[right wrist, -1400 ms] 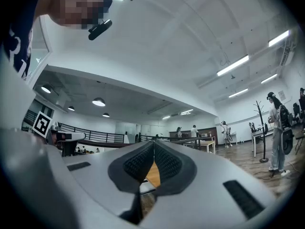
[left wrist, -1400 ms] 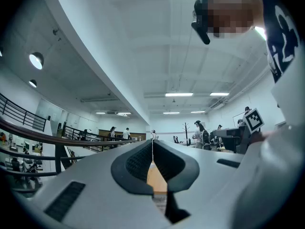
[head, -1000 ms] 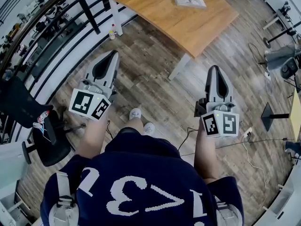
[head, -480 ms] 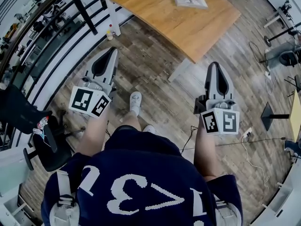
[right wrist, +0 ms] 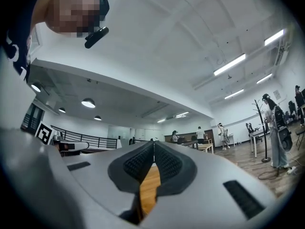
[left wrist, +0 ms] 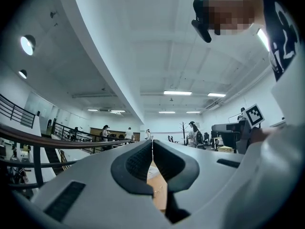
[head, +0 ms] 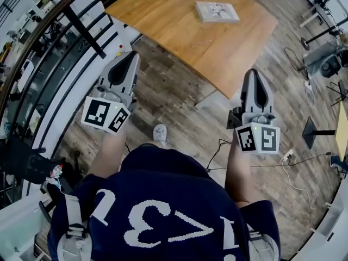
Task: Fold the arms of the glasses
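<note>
A wooden table stands ahead of me, and a pale flat rectangular thing lies on its far part; I cannot make out glasses on it. My left gripper is held out level over the floor, short of the table's near left edge, jaws shut and empty. My right gripper is held the same way, its tip at the table's near right edge, also shut and empty. In the left gripper view the pads meet with only a sliver of table behind them. The right gripper view shows its gripper shut the same way.
A dark railing runs along the left, with an office chair behind me on that side. The table's white leg stands between the grippers. Cables and a black stand base lie on the wood floor at right. Other people stand far off.
Both grippers have moved forward with me toward the table, which now lies closer and larger in the head view. Their jaws stayed shut.
</note>
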Available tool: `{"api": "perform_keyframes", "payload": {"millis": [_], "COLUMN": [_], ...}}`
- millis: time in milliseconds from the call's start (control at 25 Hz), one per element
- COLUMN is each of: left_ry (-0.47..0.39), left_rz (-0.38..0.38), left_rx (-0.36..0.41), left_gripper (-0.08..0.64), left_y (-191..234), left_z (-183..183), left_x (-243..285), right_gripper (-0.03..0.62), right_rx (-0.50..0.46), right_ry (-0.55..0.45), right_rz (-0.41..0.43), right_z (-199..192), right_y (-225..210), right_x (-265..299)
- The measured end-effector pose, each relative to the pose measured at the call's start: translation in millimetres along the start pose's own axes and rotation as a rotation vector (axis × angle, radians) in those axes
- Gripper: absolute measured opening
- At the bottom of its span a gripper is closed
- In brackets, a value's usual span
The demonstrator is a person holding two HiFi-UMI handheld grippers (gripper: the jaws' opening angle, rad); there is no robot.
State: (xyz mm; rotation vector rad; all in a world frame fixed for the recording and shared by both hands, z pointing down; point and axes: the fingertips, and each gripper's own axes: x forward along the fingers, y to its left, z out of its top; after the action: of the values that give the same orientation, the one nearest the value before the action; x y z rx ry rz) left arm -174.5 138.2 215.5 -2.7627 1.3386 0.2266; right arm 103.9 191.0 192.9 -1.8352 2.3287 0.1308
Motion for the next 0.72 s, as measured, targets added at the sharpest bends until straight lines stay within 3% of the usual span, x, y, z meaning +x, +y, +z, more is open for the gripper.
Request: {"api": "perform_keyframes", "payload": {"millis": [280,560,720], "left_ry": [0.015,0.066,0.065], "left_rz": [-0.048,-0.060,-0.044], "left_rx": [-0.033,-0.086,-0.079], "left_gripper": [0.020,0.020,0.020], "left_y": [53,71,80], "left_z": [-21,-49,-54], "left_x": [47,76,97], "right_gripper": [0.026,0.026,0.026], "right_rx": [-0.007,0.007,0.001], "right_ry": [0.024,0.076,0.066], "right_rz": [-0.045,-0.058,-0.032], "right_z": [-21,-41,-46], "right_y": [2,-14,-31], "right_x": [57,88,119]}}
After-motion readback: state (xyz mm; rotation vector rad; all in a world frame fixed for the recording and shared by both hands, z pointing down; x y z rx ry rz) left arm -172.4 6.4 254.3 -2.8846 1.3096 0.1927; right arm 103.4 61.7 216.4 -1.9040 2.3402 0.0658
